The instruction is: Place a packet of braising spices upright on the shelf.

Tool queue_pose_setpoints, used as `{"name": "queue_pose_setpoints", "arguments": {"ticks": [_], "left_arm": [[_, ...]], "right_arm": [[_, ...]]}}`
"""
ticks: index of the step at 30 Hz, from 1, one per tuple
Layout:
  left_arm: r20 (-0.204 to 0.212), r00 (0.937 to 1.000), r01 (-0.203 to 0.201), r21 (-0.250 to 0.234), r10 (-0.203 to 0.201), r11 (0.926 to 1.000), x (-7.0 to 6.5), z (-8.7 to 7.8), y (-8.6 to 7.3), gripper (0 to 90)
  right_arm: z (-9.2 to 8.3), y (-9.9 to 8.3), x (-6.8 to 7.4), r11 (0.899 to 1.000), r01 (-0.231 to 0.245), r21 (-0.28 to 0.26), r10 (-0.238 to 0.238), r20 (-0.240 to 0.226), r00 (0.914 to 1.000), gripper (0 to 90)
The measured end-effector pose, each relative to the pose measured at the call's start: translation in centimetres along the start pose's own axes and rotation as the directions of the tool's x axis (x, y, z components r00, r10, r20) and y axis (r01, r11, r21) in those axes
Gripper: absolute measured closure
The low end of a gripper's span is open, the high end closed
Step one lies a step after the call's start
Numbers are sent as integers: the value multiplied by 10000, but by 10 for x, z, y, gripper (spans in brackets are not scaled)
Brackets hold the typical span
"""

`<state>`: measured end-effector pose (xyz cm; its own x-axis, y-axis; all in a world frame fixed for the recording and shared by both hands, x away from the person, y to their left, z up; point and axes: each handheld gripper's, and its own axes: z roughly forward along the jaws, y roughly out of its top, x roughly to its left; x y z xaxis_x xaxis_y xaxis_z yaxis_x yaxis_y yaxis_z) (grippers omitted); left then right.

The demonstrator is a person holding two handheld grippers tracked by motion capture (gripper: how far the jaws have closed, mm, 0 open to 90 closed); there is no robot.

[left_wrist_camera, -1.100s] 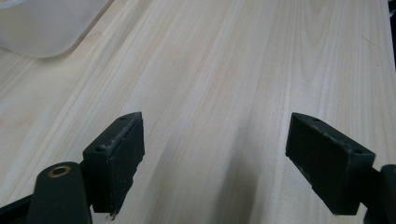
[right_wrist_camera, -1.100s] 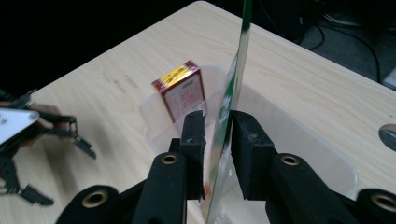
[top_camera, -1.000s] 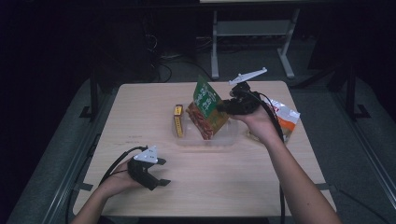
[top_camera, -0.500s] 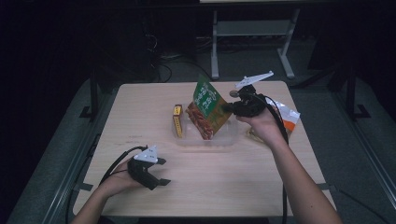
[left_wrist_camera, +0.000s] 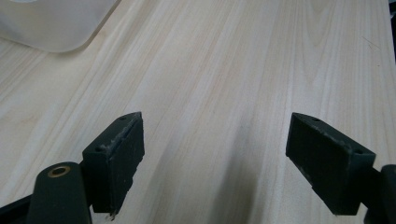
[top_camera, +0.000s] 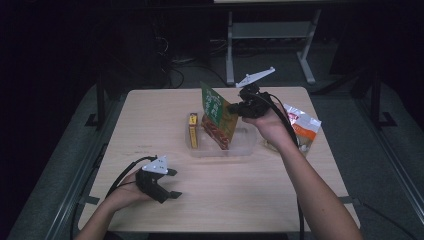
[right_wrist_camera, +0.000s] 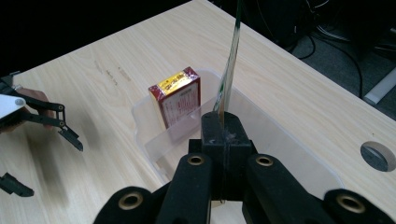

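Note:
A flat green and orange packet [top_camera: 216, 116] stands tilted over a clear plastic container [top_camera: 249, 150] at mid table, its lower edge down inside it. My right gripper [top_camera: 240, 108] is shut on the packet's right edge; in the right gripper view the jaws [right_wrist_camera: 223, 127] pinch the thin packet [right_wrist_camera: 229, 74] seen edge-on. A yellow and red box [top_camera: 193, 131] [right_wrist_camera: 176, 100] stands upright at the container's left end. My left gripper [top_camera: 169, 184] rests at the front left of the table, open with only bare wood between its jaws [left_wrist_camera: 215, 158].
A white and orange snack bag [top_camera: 301, 128] lies to the right of the container, behind my right wrist. A round hole [right_wrist_camera: 377, 156] is in the tabletop. The container's corner [left_wrist_camera: 51, 25] lies ahead of the left gripper. Dark floor and a metal stand lie beyond the far edge.
My right hand has shifted slightly left with the packet over the container. The left gripper has stayed put.

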<state>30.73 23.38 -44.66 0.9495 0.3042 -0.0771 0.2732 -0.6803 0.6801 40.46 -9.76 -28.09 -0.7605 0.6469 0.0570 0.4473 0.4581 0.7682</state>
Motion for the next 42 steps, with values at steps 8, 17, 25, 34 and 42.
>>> {"name": "queue_pose_setpoints", "arguments": {"ticks": [8,17,25,34,42], "left_arm": [[-12,10000,1,-9,-1,10000,-1,1,0,189],[156,9984,540,-87,-538,9985,2,2,0,141],[64,9979,652,-140,-651,9978,4,3,0,137],[-22,9983,584,-192,-585,9981,6,1,0,138],[-204,9984,526,-237,-531,9983,1,2,-2,139]], "right_arm": [[5,3,-4,9999,-138,-67,137,-120,9998,899],[2,-4,-6,9980,-331,-530,324,-141,9994,607],[-6,-16,-3,9974,-298,-654,268,-465,9986,291],[-16,-45,5,9974,-172,-693,123,-708,9974,218],[-20,-84,9,9975,-94,-696,50,-631,9980,198]]}}
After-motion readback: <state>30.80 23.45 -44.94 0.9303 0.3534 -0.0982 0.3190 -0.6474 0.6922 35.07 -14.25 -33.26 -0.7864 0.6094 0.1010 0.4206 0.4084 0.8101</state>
